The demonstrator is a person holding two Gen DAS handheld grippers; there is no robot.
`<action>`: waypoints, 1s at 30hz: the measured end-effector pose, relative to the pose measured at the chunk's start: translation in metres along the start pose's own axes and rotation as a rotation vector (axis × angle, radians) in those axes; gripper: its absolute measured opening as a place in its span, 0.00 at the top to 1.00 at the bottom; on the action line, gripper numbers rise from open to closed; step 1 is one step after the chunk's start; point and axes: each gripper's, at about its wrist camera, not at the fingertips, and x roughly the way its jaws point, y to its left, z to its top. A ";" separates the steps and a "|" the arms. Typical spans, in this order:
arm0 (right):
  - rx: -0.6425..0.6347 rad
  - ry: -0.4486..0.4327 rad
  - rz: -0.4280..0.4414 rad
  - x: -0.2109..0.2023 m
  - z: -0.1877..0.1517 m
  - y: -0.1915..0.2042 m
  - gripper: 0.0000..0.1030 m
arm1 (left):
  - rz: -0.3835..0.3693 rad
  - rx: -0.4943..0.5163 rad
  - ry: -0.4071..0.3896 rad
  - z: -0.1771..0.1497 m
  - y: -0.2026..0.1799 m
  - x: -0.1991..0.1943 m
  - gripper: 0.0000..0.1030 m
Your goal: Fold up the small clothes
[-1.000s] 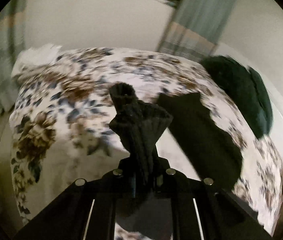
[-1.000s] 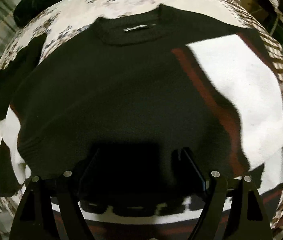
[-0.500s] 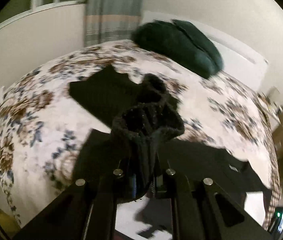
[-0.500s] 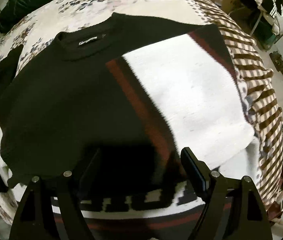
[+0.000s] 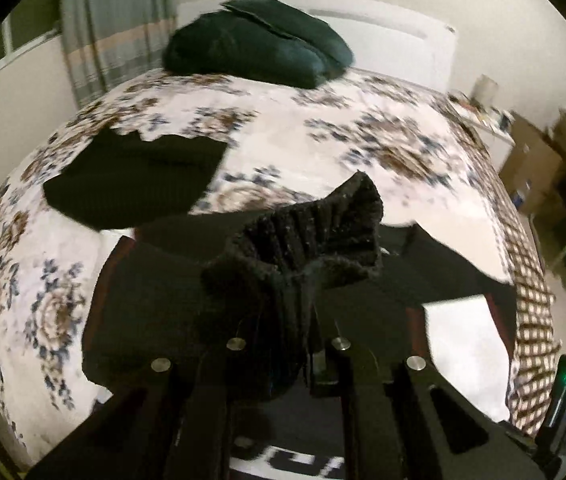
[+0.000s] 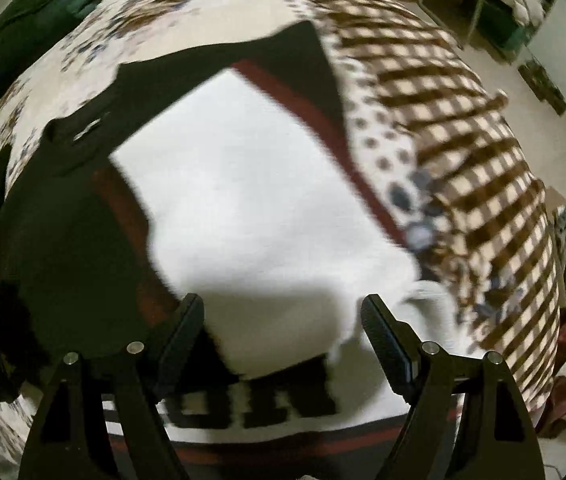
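A black knit sweater with white and dark red panels (image 6: 243, 208) lies flat on the floral bed (image 5: 383, 152). My left gripper (image 5: 311, 344) is shut on the sweater's black ribbed sleeve cuff (image 5: 303, 240) and holds it above the sweater body (image 5: 155, 304). My right gripper (image 6: 283, 328) is open and empty, its fingers (image 6: 387, 340) just above the white panel near the hem. The black collar (image 6: 79, 136) shows at the left of the right wrist view.
A separate black garment (image 5: 135, 180) lies on the bed to the left. A dark green pillow (image 5: 259, 40) rests at the headboard. A brown checked blanket (image 6: 463, 128) covers the bed's right side. Cardboard boxes (image 5: 535, 168) stand beyond the right edge.
My left gripper has swung right with the cuff and carried it over the sweater body. My right gripper has moved right, from over the black part to over the white panel.
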 end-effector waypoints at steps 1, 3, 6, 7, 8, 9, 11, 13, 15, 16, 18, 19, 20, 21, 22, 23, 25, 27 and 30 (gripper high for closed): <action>0.012 0.002 0.000 0.002 0.001 -0.008 0.19 | -0.008 0.011 0.011 -0.003 -0.010 0.003 0.92; 0.036 0.008 0.007 0.005 0.003 -0.025 0.19 | -0.013 0.032 0.034 -0.009 -0.030 0.009 0.92; 0.084 0.021 0.030 0.011 0.006 -0.050 0.19 | -0.019 0.051 0.061 -0.017 -0.050 0.017 0.92; 0.098 0.024 0.038 0.012 0.006 -0.057 0.19 | -0.021 0.060 0.068 -0.020 -0.057 0.020 0.92; 0.109 0.024 0.045 0.013 0.007 -0.063 0.19 | -0.023 0.071 0.077 -0.023 -0.065 0.023 0.92; 0.119 0.023 0.049 0.014 0.007 -0.069 0.19 | -0.026 0.079 0.084 -0.027 -0.071 0.025 0.92; 0.136 0.022 0.052 0.016 0.009 -0.082 0.19 | -0.035 0.097 0.100 -0.034 -0.087 0.029 0.92; 0.163 0.028 0.058 0.018 0.011 -0.093 0.19 | -0.048 0.112 0.114 -0.038 -0.102 0.034 0.92; 0.188 0.035 0.066 0.020 0.011 -0.104 0.19 | -0.060 0.127 0.125 -0.043 -0.121 0.039 0.92; 0.202 0.035 0.070 0.021 0.012 -0.111 0.19 | -0.066 0.130 0.132 -0.045 -0.127 0.042 0.92; 0.217 0.035 0.076 0.021 0.013 -0.121 0.19 | -0.080 0.137 0.149 -0.049 -0.141 0.047 0.92; 0.221 0.033 0.078 0.021 0.014 -0.126 0.19 | -0.086 0.146 0.158 -0.052 -0.150 0.050 0.92; 0.222 0.030 0.076 0.020 0.014 -0.129 0.19 | -0.087 0.155 0.162 -0.055 -0.157 0.053 0.92; 0.219 0.028 0.071 0.019 0.015 -0.131 0.19 | -0.088 0.167 0.169 -0.058 -0.163 0.056 0.92; 0.217 0.024 0.067 0.019 0.016 -0.134 0.19 | -0.091 0.180 0.177 -0.062 -0.171 0.060 0.92; 0.217 0.023 0.063 0.019 0.017 -0.136 0.19 | -0.092 0.195 0.182 -0.065 -0.176 0.062 0.92; 0.218 0.023 0.057 0.018 0.018 -0.142 0.19 | -0.085 0.231 0.196 -0.073 -0.187 0.069 0.92; 0.221 0.027 0.058 0.016 0.020 -0.144 0.19 | -0.054 0.272 0.235 -0.080 -0.195 0.077 0.88; 0.224 0.031 0.099 0.008 0.021 -0.152 0.19 | -0.098 0.249 0.268 -0.078 -0.190 0.075 0.66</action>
